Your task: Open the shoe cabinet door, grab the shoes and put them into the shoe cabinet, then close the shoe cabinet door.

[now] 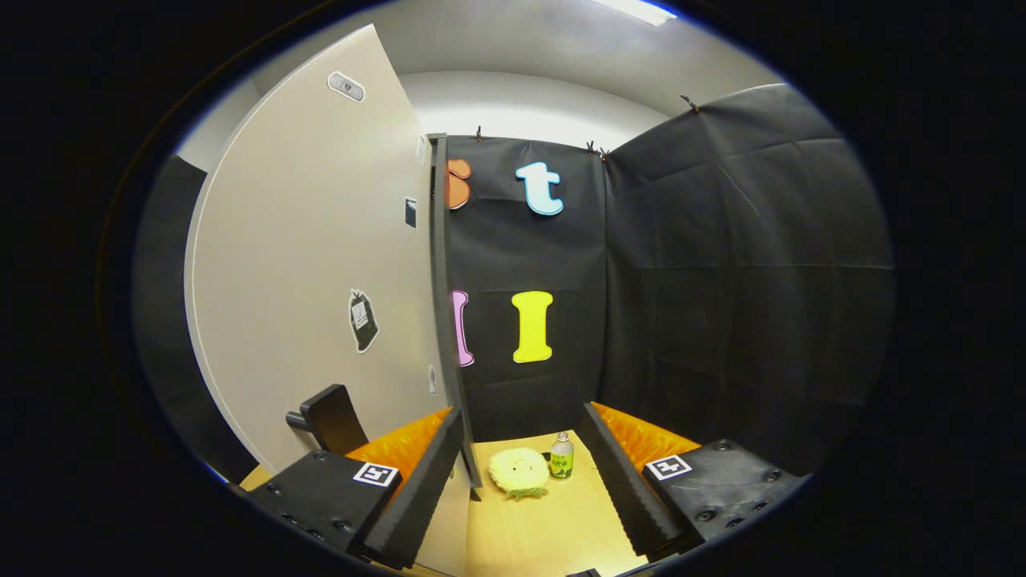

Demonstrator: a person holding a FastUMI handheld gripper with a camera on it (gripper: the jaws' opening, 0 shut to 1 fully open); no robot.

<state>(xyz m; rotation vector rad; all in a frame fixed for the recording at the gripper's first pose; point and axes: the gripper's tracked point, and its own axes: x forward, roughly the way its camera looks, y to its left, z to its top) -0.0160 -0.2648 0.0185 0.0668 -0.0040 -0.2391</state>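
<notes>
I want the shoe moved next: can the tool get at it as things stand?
Probably yes. The tool is open, and the shoe lies on the floor just ahead, between its fingers. The door edge stands beside the left finger and the bottle touches or nearly touches the shoe, so approach carefully.

Bright, even light comes from a ceiling lamp [637,10] high above the gripper [521,489], its fingers spread wide apart. The pale cabinet door [313,264] to the fingers' left shows a soft sheen, the wooden floor [545,521] between them glows warm. Fisheye bending curves the door's edge and the dark cloth wall [745,264]. Focus is sharp throughout, shadows faint
</notes>
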